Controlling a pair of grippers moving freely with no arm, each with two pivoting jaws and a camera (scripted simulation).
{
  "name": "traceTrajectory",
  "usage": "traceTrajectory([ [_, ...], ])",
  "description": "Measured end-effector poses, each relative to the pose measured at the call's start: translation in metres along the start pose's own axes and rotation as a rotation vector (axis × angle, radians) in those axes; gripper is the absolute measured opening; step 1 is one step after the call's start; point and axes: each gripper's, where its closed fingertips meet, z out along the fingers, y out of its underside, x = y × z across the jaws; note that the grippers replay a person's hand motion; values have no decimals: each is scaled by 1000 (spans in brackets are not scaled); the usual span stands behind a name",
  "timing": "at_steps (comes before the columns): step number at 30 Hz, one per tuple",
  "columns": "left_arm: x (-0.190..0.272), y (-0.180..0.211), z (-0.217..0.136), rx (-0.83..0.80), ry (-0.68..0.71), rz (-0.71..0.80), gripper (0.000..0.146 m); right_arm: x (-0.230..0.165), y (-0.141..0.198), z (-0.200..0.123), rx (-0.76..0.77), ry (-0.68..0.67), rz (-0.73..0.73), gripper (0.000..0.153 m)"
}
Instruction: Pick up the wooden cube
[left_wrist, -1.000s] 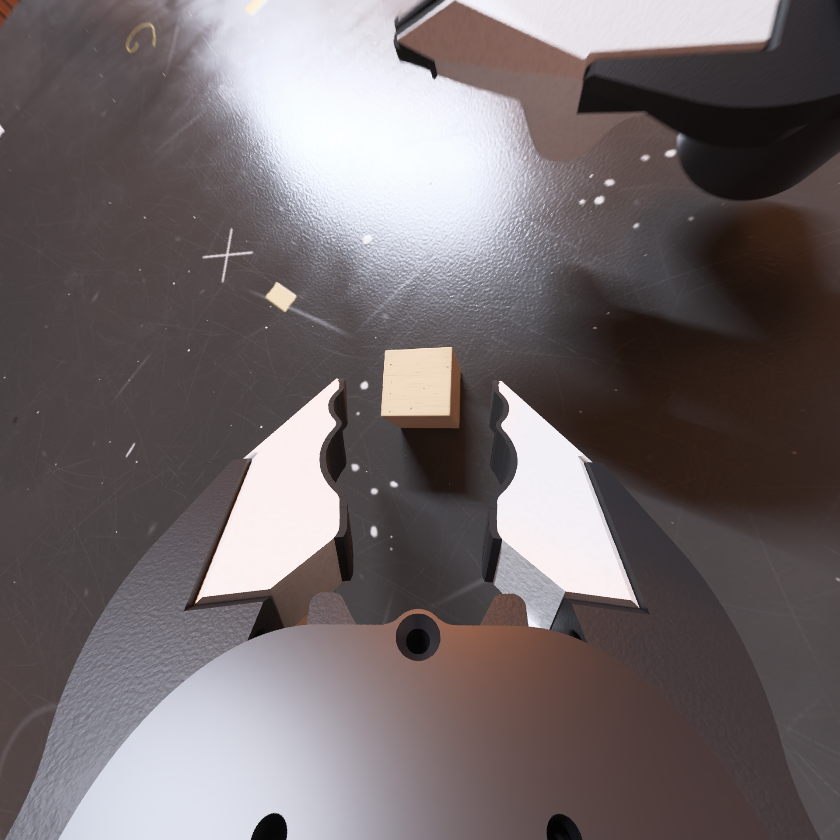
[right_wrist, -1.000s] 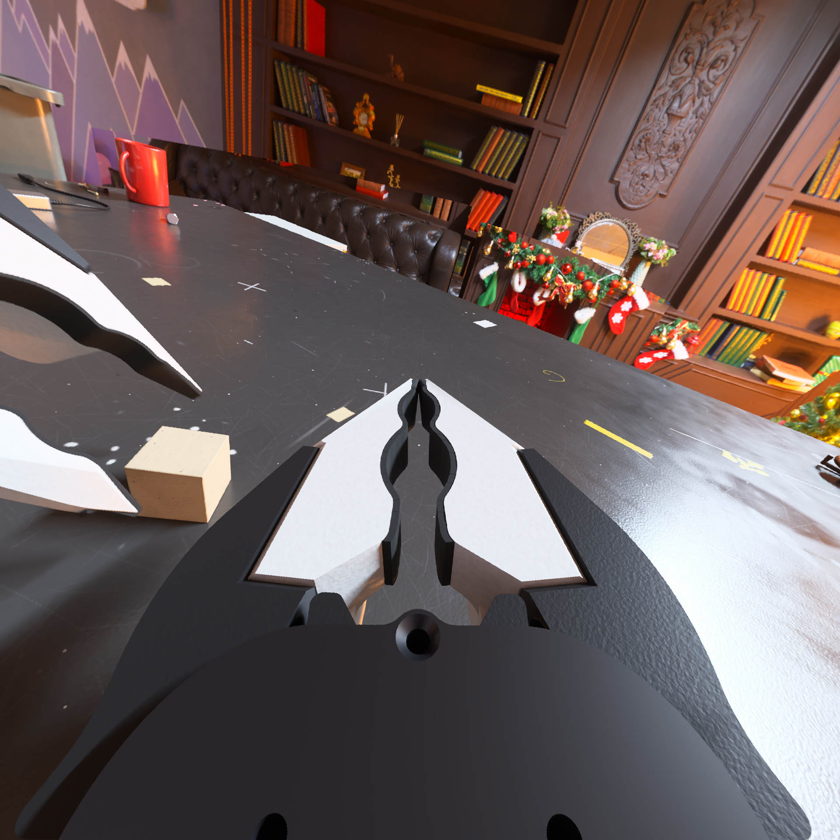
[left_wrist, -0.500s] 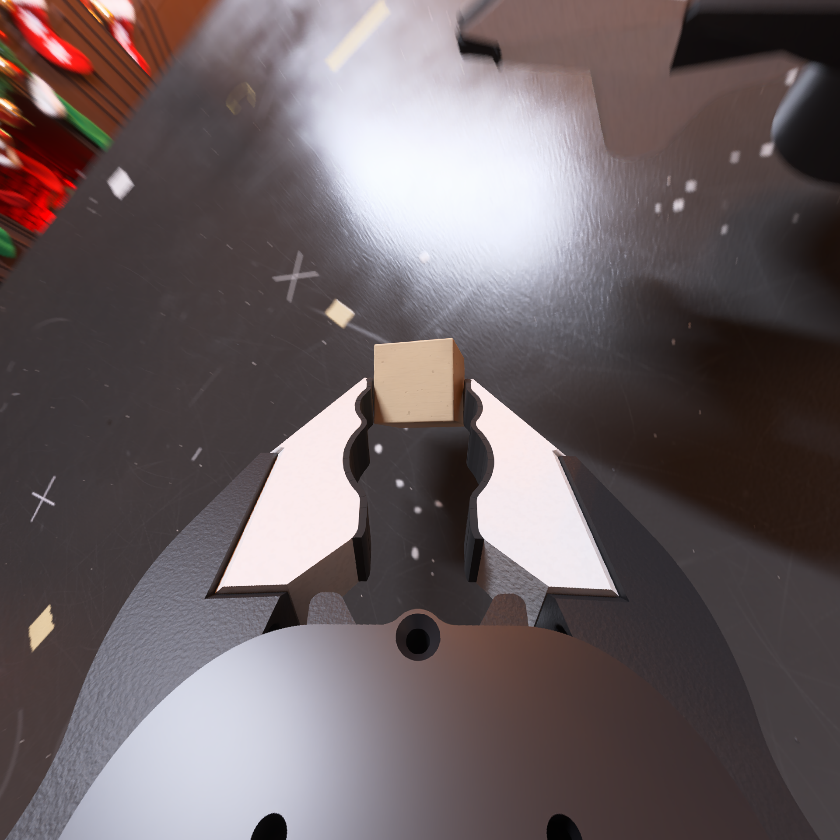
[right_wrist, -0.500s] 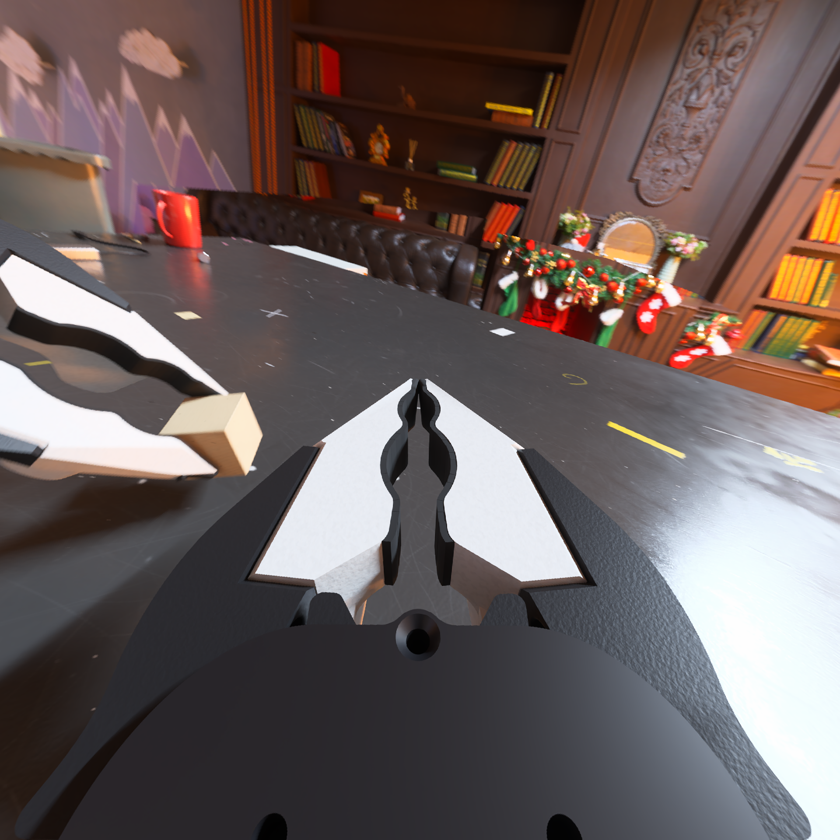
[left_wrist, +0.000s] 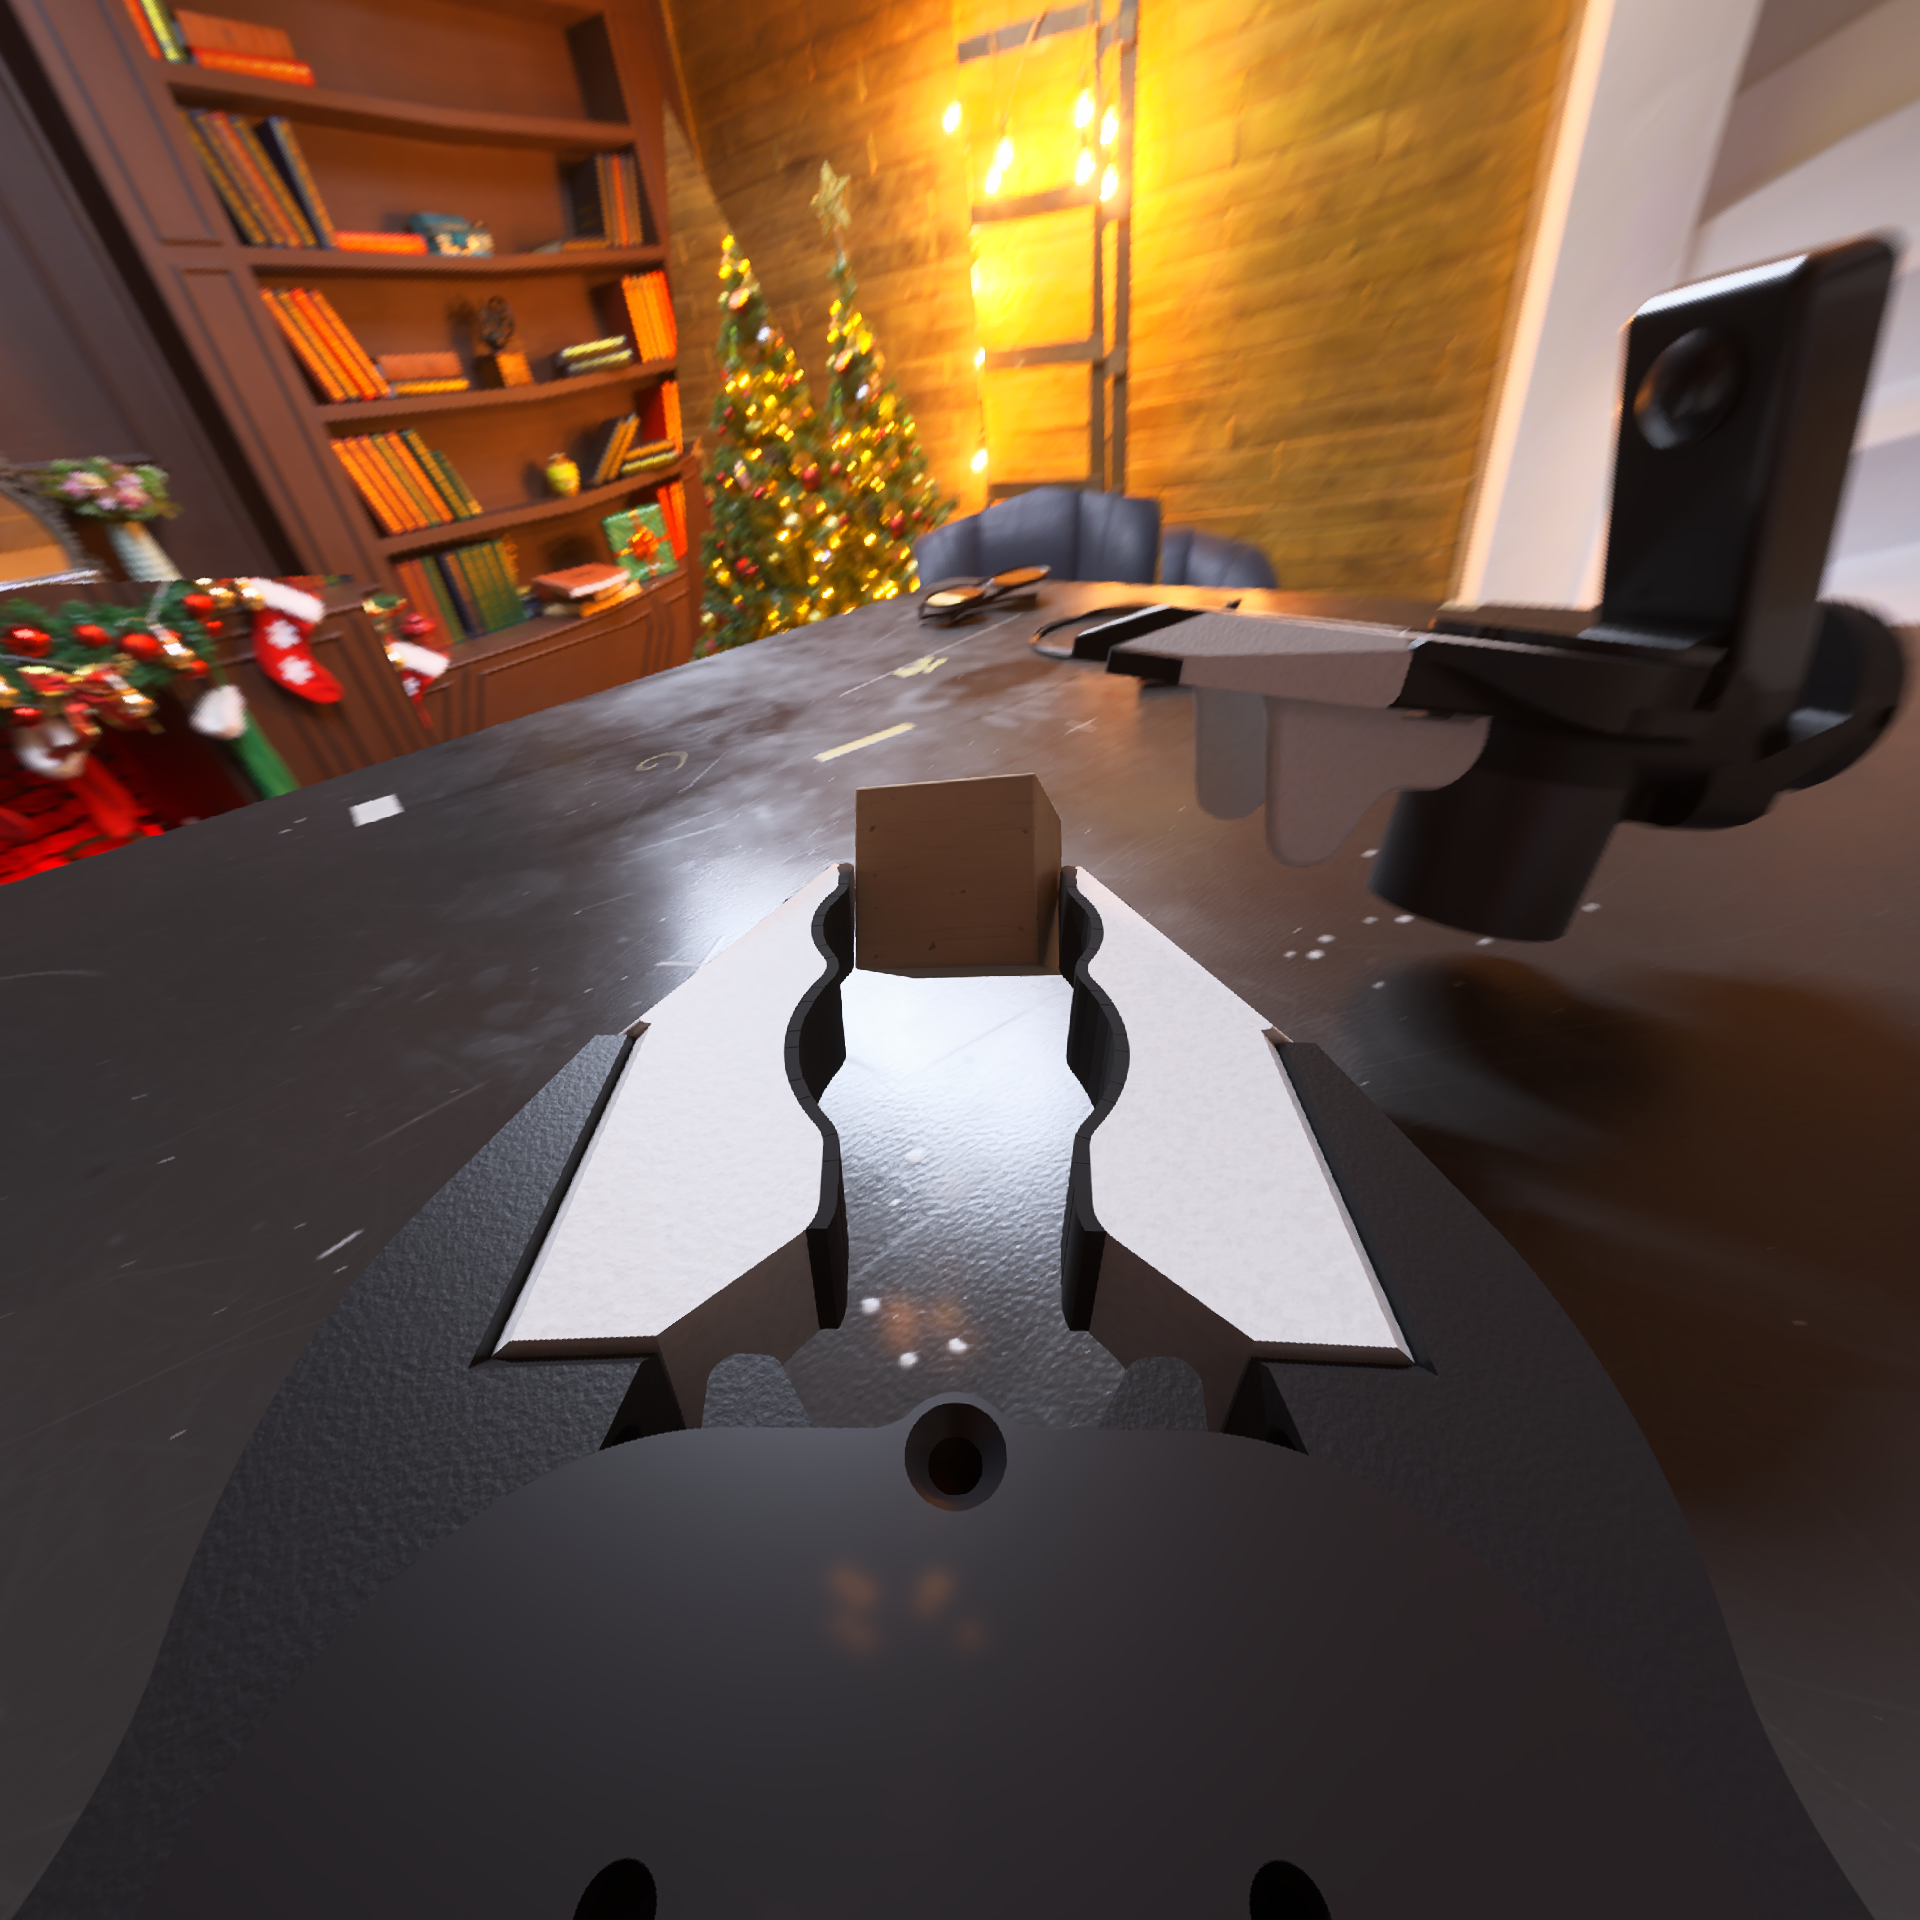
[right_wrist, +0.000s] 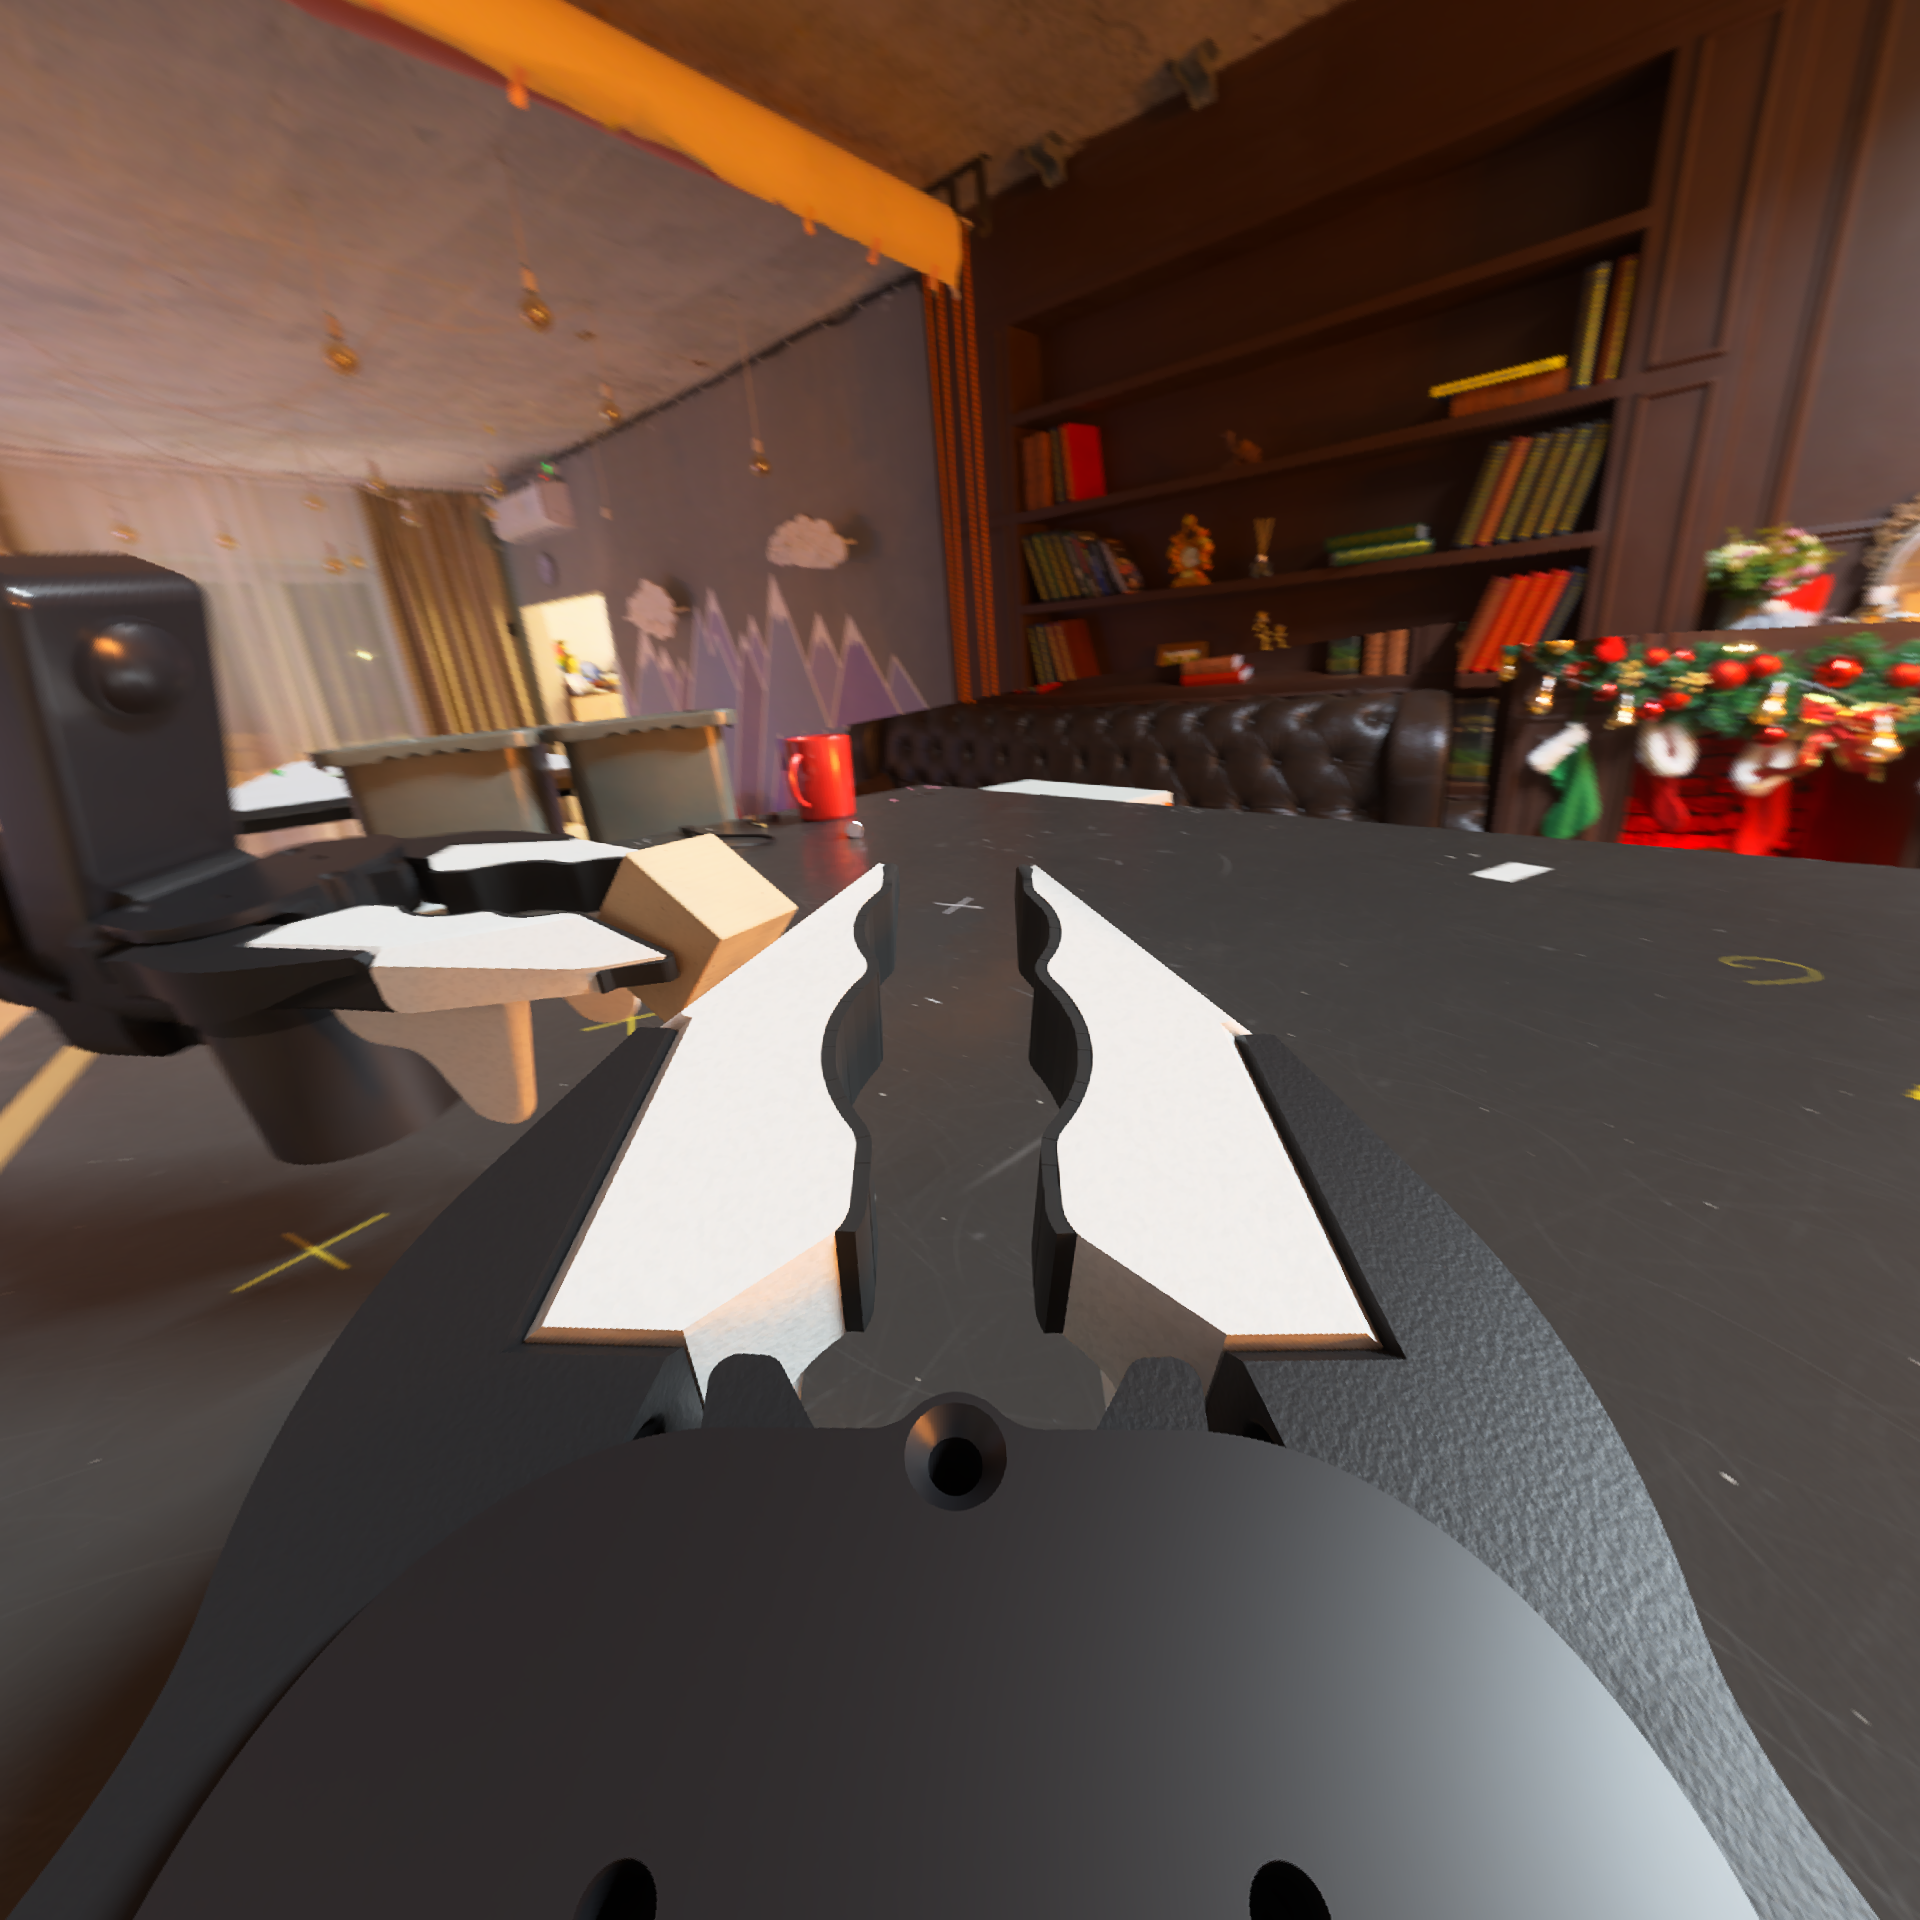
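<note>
The wooden cube (left_wrist: 951, 862) is a small light-wood block clamped between the tips of my left gripper (left_wrist: 955, 881). It is held above the dark table (left_wrist: 312, 1039). The right wrist view shows the same cube (right_wrist: 707, 914) in the air at the left gripper's (right_wrist: 639, 920) tips, tilted, well above the tabletop (right_wrist: 1455, 1039). My right gripper (right_wrist: 953, 875) is open and empty, with a clear gap between its fingers, just to the right of the cube. In the left wrist view it (left_wrist: 1122, 649) hovers at the far right, seen edge-on.
A red mug (right_wrist: 821, 774) and a flat white sheet (right_wrist: 1081, 792) lie at the table's far edge, by a dark leather sofa (right_wrist: 1195, 738). Glasses (left_wrist: 982, 597) and a cable lie far across the table. Yellow and white tape marks dot the surface.
My left gripper closed on the cube, lifted it off the table and levelled out. My right gripper, shut before, has opened and turned toward the cube.
</note>
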Motion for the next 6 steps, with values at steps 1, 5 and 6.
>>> traceTrajectory([
  [1,2,-2,-1,24,25,-23,39,-4,-1,1,10,-28,11,25],
  [5,8,-6,-2,71,97,-85,39,-22,-10,1,78,-168,88,33],
  [6,9,-7,-3,79,111,-92,39,-26,-12,1,94,-205,113,34],
])
